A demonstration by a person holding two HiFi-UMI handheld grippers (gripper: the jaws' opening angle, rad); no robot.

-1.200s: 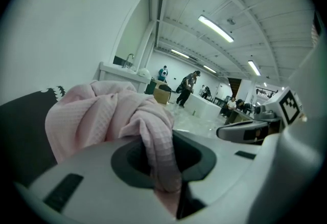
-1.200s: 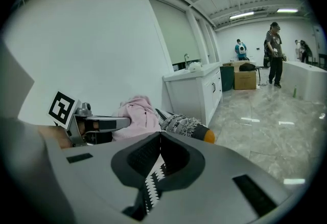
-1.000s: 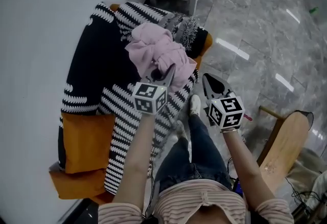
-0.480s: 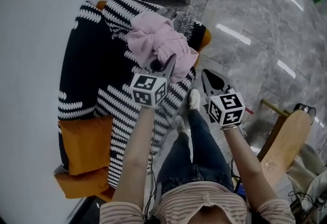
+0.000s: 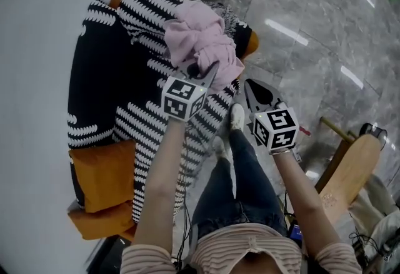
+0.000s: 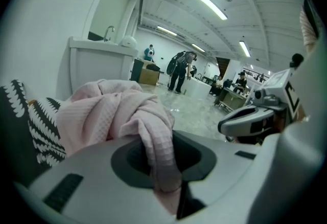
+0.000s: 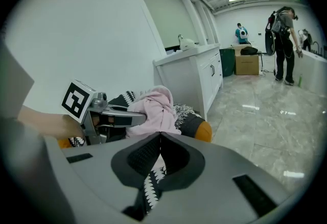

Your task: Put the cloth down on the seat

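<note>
L tongs (image 5: 208,71): clamped on a fold of the pink waffle cloth (image 5: 203,38). In the left gripper view the fold runs down betw. the two pads w/ the rest bunched up just past the tips. R tongs (image 5: 250,86): tips together, nothing in them, held apart from the cloth and to its right over the floor (image 5: 312,29).

Cloth sits as a loose heap over the far end of the seat (image 5: 103,172), above the black-and-white patterned throw (image 5: 100,79) that covers most of it. Can't tell if the heap rests on the throw or hangs from the tongs. Orange cushion shows at the near end and at the far corner.

Person's jeans (image 5: 240,185) and a light shoe (image 5: 236,117) are right beside the seat edge. White cabinet (image 7: 189,74) stands behind the seat. Grey marble-look tiles; people stand far back in the hall.
</note>
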